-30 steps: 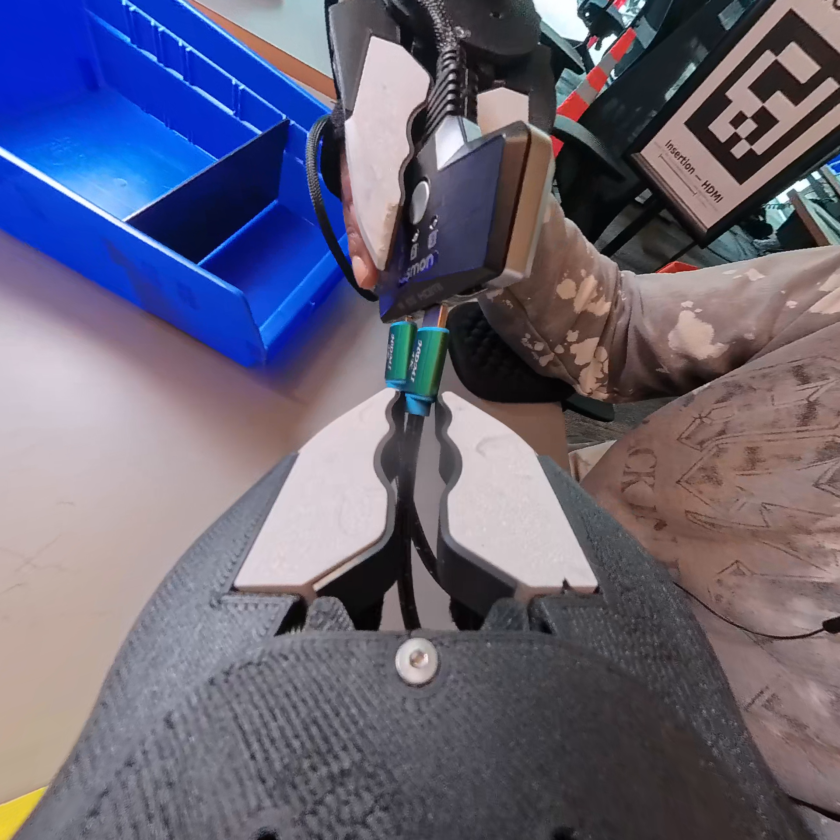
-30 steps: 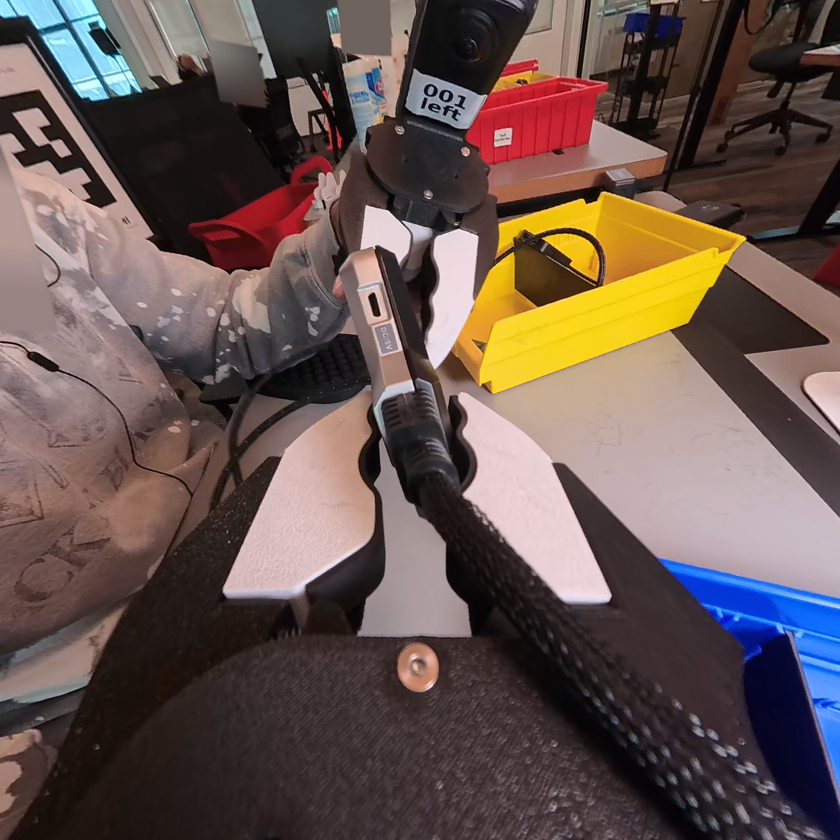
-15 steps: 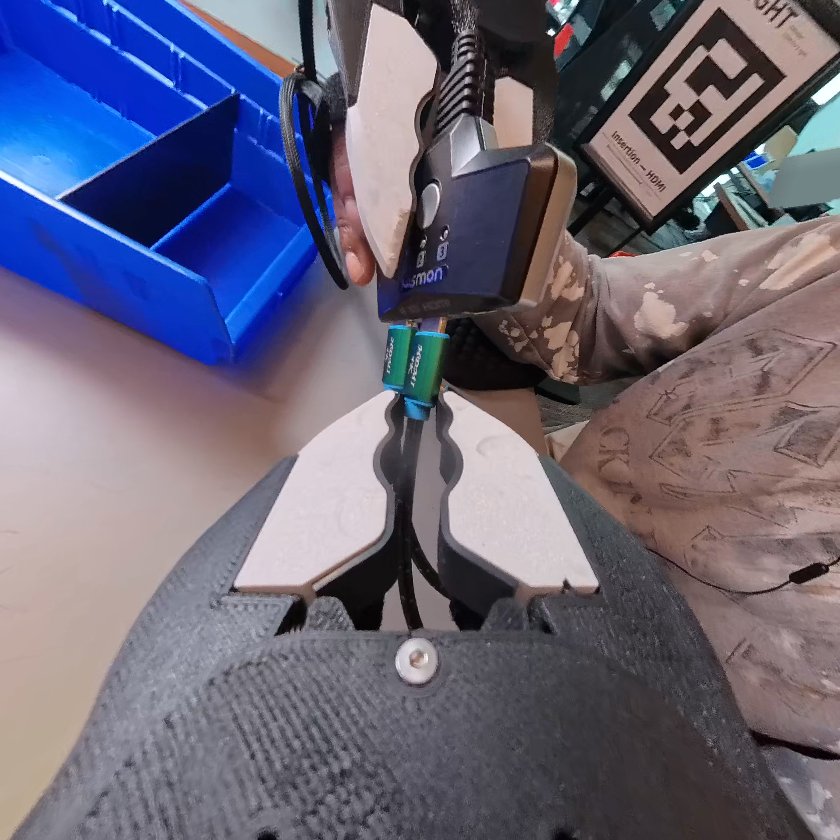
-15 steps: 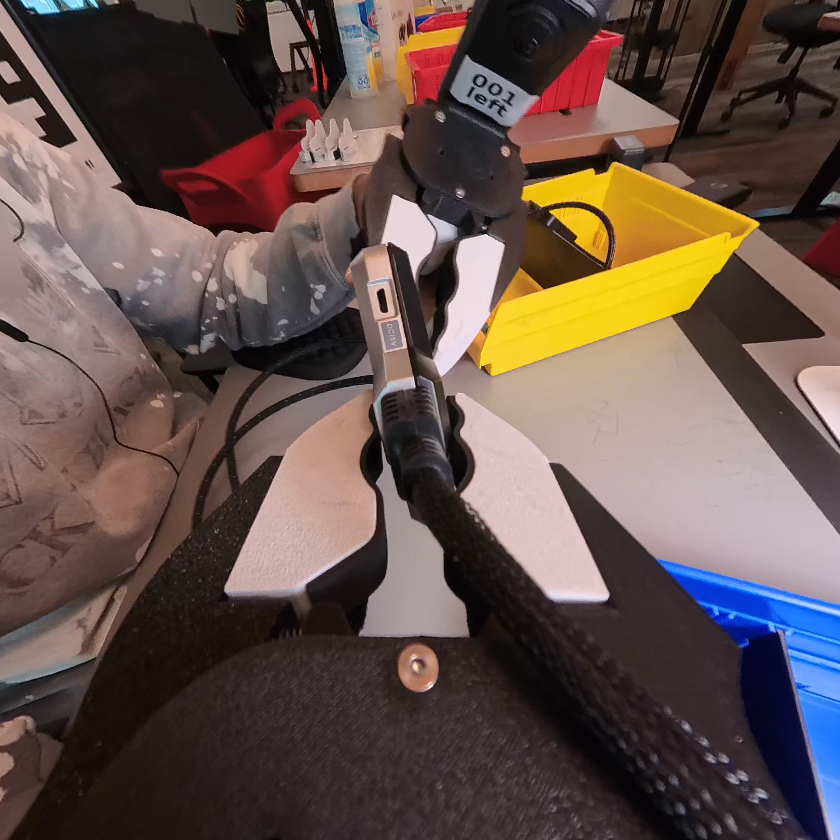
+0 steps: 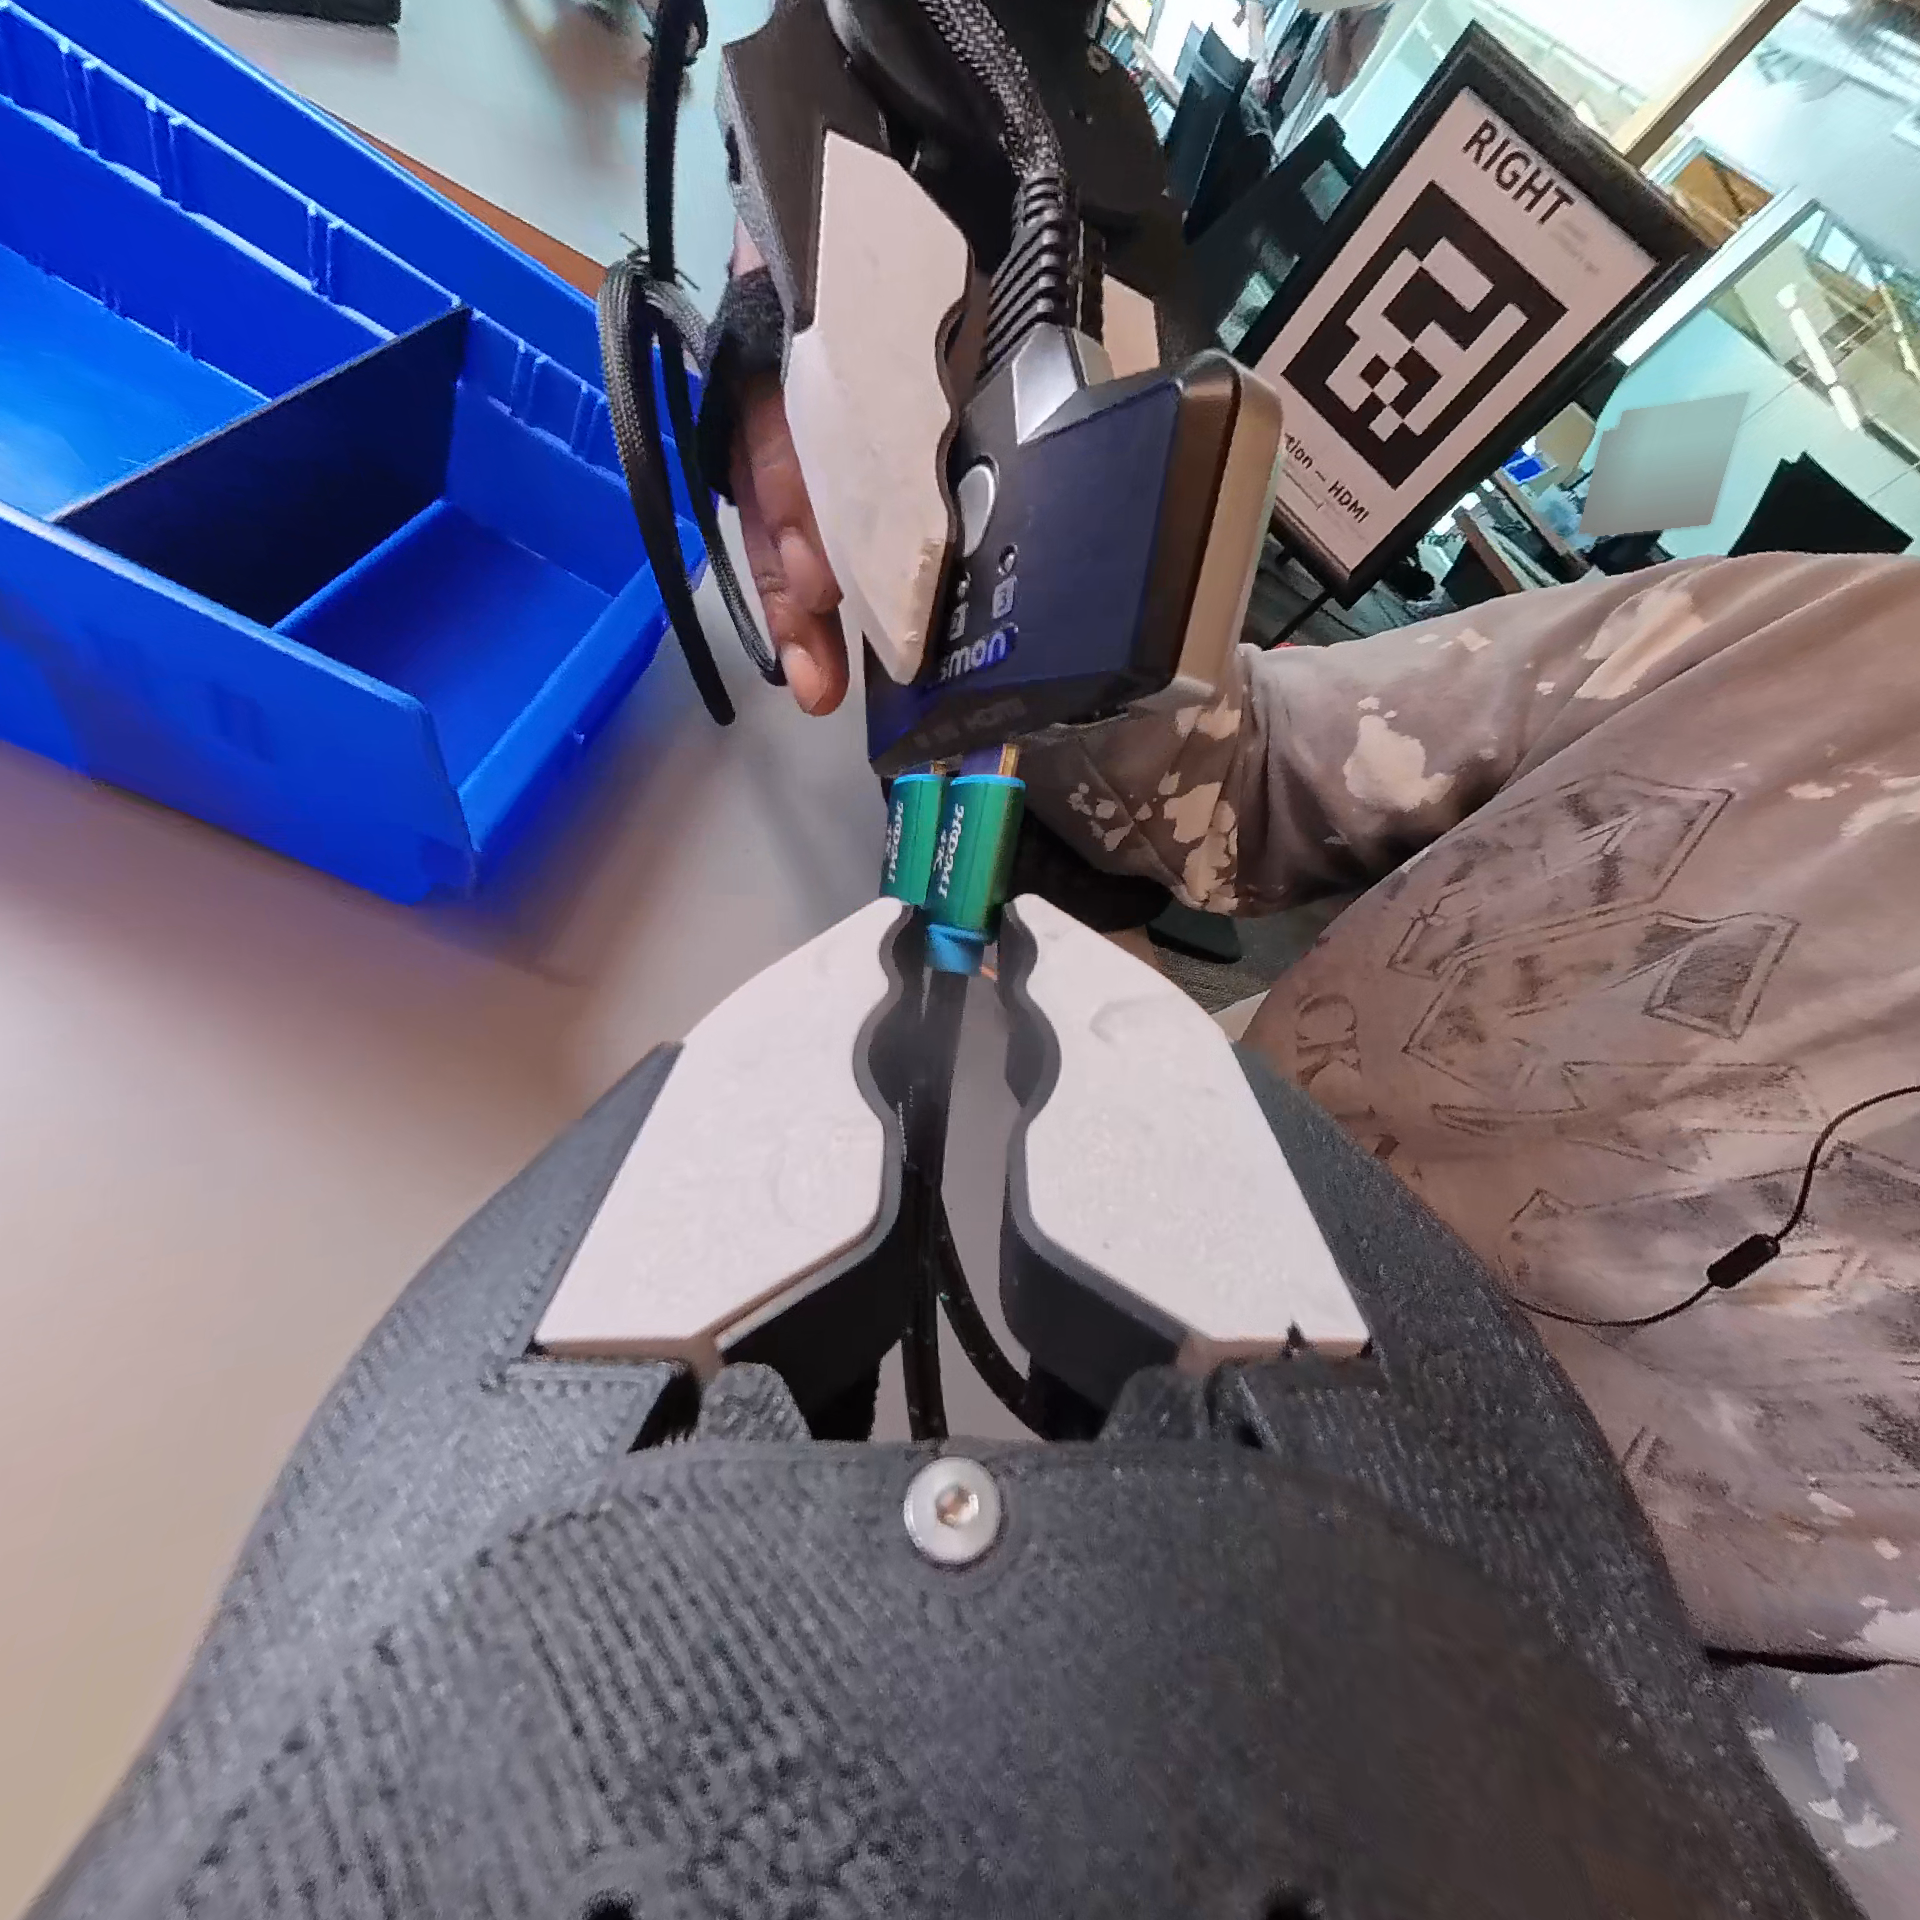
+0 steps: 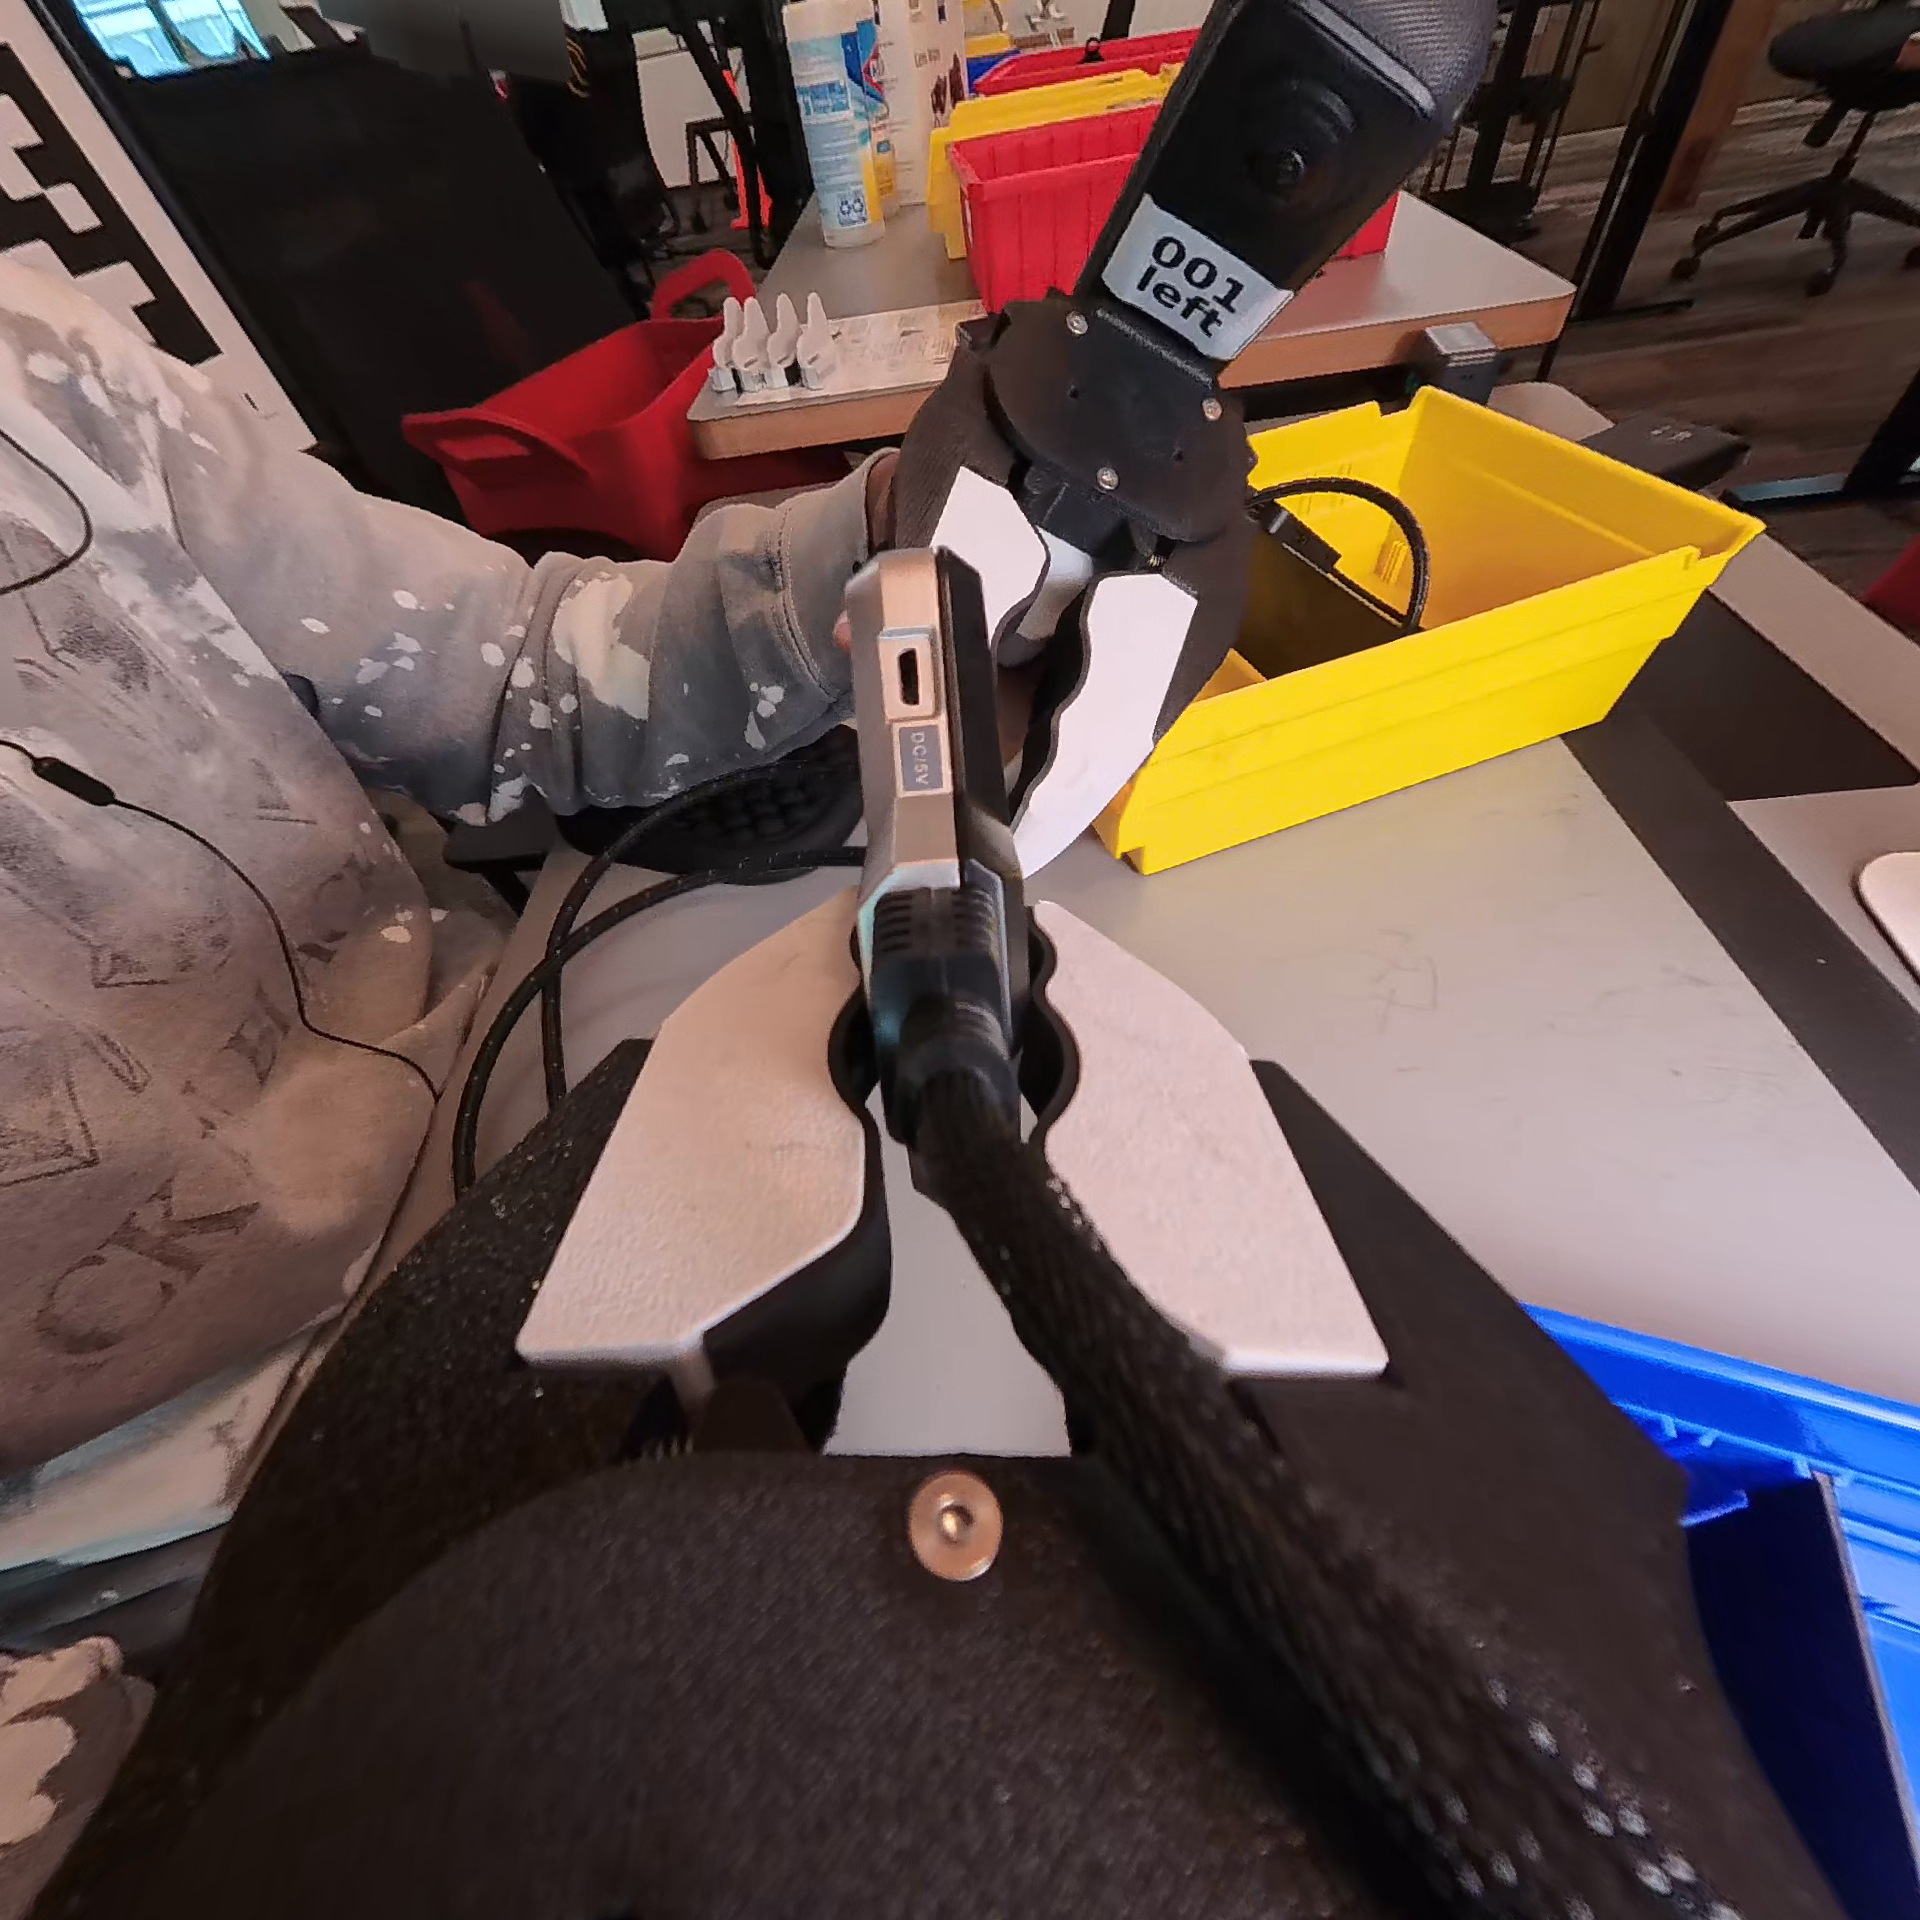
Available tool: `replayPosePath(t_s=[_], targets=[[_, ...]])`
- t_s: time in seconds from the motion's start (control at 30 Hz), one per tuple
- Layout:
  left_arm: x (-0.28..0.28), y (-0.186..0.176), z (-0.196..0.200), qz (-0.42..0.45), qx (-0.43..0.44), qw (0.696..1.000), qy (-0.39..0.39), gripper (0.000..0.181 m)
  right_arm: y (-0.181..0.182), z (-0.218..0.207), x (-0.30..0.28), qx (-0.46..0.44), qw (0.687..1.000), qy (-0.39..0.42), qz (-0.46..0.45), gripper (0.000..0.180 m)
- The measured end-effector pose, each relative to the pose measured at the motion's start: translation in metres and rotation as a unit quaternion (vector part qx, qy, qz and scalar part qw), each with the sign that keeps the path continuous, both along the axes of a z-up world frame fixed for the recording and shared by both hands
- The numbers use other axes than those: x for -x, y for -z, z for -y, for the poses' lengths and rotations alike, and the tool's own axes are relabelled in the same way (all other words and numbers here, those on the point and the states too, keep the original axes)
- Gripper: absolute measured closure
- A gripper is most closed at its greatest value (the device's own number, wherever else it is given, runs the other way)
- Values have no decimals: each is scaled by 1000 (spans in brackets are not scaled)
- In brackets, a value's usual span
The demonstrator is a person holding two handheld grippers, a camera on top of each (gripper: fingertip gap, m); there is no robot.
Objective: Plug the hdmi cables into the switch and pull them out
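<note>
Green plugs are sitting pinched in the left gripper, meeting the switch at 12 o'clock; the right gripper is clamping the switch's braided cable above the bench.

Bright, even daylight here, pouring in from the windows at upper right of the left wrist view, where the glass washes out pale. Soft shadow sits under the blue bin on the table, and the yellow bin glows cleanly in the right wrist view. Fisheye bending curves the edges in both views, and the braided cable smears soft close to the lens.
</note>
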State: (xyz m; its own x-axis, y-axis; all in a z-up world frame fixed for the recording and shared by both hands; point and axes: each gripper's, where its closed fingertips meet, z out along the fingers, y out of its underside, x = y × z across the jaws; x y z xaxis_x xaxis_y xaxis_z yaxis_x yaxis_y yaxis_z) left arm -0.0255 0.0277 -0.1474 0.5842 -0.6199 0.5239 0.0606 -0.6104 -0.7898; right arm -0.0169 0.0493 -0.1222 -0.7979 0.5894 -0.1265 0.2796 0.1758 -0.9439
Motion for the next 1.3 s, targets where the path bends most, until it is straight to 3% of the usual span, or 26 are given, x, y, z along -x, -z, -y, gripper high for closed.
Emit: replayPosePath(t_s=[0.4,0.5,0.63,0.77,0.9,1.03,1.13,1.3], targets=[[7,-7,-1,1,-7,1000,-21,167,-2,3,10,21,1000,8,-16,157],[18,-16,-9,19,-21,997,-66,167,-4,-5,20,36,999,32,-21,157],[1,-23,3,-27,-50,998,-20,168,-9,7,7,56,998,-13,-26,157],[5,-16,-5,-57,-47,996,-52,168,-2,8,14,50,999,-2,-17,157],[9,-35,-1,-25,-78,995,-56,167,-15,12,19,53,997,12,-45,156],[18,-33,-1,-84,-105,988,-81,166,-13,9,26,28,998,47,-38,149],[22,-37,-1,-78,-107,987,-95,165,-26,-1,24,46,995,69,-49,142],[44,-50,6,-34,-120,985,-121,165,-68,-34,8,156,976,124,-86,144]])
